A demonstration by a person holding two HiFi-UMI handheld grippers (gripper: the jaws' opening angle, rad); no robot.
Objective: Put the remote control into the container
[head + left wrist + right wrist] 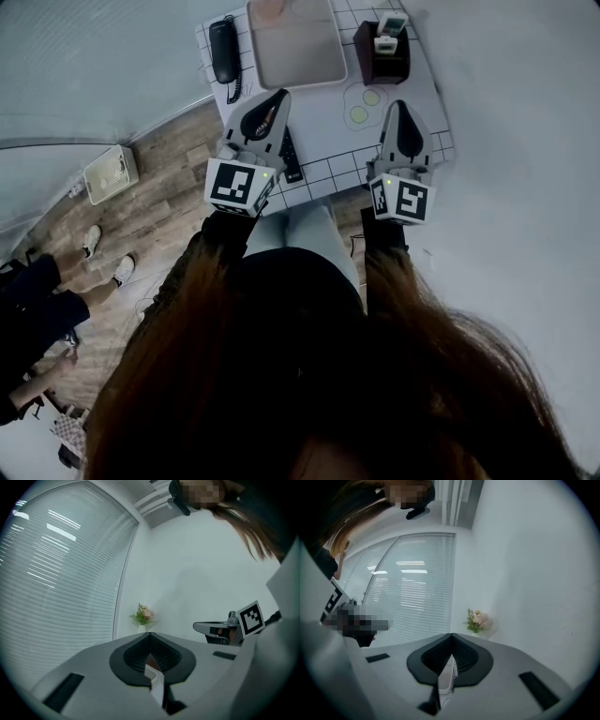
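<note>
**One remote out on the table, both grippers empty**

Neither gripper holds anything. The left gripper (277, 97) has its jaws together, tips meeting with nothing between them. The right gripper (400, 105) is closed up the same way. Each gripper's own view looks out level at a wall, blinds and a small pot of flowers (142, 616), not down at the work.

The container (364, 52) stands ahead of the right gripper's jaws, at the far side of the table (328, 173). Two white remotes (392, 22) stand in it, so part of the job looks done. A black remote (292, 157) lies flat on the table just to the right of the left gripper's jaws, between the two grippers and well apart from the container. If that is the one meant, everything for it is left to do — grasp, carry, drop in.

Several things are hard to read:
- In the head view the left gripper overlaps the black remote's edge, so I cannot tell whether they touch.
- The white things are small, and calling them remotes is a judgement.
- They hide the container's inside, so room for another cannot be judged.
- The gripper views show only a sliver of something pale behind the closed tips.

A telephone (223, 49) and a tray (296, 42) lie beyond the left gripper's jaws.
</note>
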